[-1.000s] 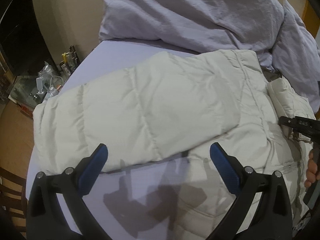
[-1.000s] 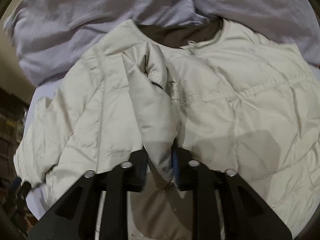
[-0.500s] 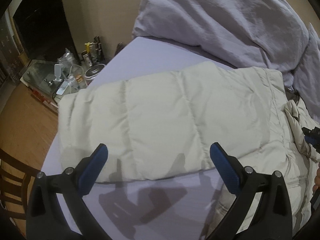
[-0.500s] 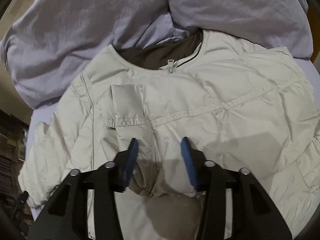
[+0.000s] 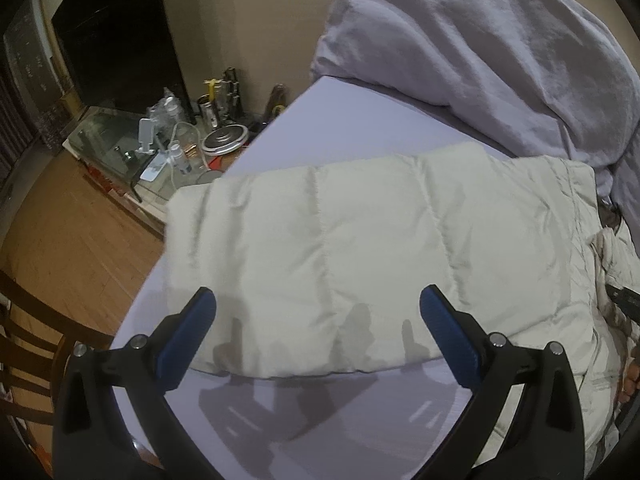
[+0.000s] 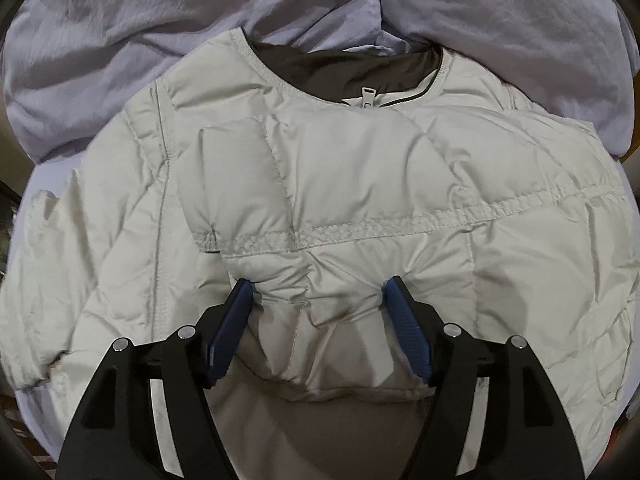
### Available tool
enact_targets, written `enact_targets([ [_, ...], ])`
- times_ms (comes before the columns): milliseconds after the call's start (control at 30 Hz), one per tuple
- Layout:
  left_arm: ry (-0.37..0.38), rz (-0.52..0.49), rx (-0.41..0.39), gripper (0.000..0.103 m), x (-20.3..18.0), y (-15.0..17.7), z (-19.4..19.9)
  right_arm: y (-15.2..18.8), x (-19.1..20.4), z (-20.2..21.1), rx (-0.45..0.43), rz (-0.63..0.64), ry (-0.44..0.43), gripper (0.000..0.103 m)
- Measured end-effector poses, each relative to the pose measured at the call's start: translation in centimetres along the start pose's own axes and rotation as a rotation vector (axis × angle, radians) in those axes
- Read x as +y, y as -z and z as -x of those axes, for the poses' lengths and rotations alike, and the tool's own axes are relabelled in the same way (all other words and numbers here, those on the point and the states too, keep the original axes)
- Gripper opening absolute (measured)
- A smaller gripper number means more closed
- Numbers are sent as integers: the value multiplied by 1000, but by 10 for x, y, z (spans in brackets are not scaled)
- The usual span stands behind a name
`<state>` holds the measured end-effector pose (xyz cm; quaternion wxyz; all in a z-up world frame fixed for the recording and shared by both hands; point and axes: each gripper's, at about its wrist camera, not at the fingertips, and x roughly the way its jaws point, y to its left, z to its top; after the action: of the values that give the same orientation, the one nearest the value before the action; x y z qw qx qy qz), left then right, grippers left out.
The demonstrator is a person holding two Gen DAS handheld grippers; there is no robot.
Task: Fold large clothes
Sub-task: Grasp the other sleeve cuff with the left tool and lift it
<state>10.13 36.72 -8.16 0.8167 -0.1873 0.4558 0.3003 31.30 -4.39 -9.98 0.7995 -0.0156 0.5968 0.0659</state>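
Right-wrist view: my right gripper [image 6: 316, 292] is opening its jaws over the chest of the cream puffer jacket [image 6: 360, 184]. A second ago the same pads were pinched on a raised ridge of the cuff end of a sleeve; half a second ago they had parted, and now they stand apart with the released cuff [image 6: 328, 300] lying between them, the pads close alongside it but no longer pressing. The sleeve from the far-right side thus rests folded across the jacket front, below the zip pull [image 6: 368, 94] and the dark-lined collar [image 6: 344, 70].

Left-wrist view: my left gripper [image 5: 316, 320] is spread wide and holds nothing. Its view has slid sideways over the last second, so that the other sleeve [image 5: 340, 264] now fills the frame, laid flat out toward the left edge of the bed [image 5: 360, 120], its cuff end reaching that edge above the wooden floor [image 5: 80, 220].

The jacket lies face up mid-bed, collar toward the heaped lilac duvet [image 5: 500, 48] at the far edge (the hem is out of view).

Reading: one sleeve fold is done; I judge the left sleeve to be next.
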Motion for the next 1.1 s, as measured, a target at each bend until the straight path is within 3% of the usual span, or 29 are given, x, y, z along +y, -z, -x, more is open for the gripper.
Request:
enact_targets([
  [367,-37,76,26,101,40,4,-9,15,-16,31,-55,-24,-17,75],
  [633,12,212,133,87,71,17,-40,27,-19,46,-76,-21,-18,75],
  [767,7,212,128,86,69,16,-45,36,-24,56,-88,-21,-9,75],
  [933,-4,226,102,71,71,8,-48,51,-32,70,-102,-32,1,75],
  [1033,5,231,82,50,71,5,-48,60,-39,77,-111,-38,8,75],
  [1100,48,241,79,24,71,4,-48,65,-44,81,-116,-39,10,75],
])
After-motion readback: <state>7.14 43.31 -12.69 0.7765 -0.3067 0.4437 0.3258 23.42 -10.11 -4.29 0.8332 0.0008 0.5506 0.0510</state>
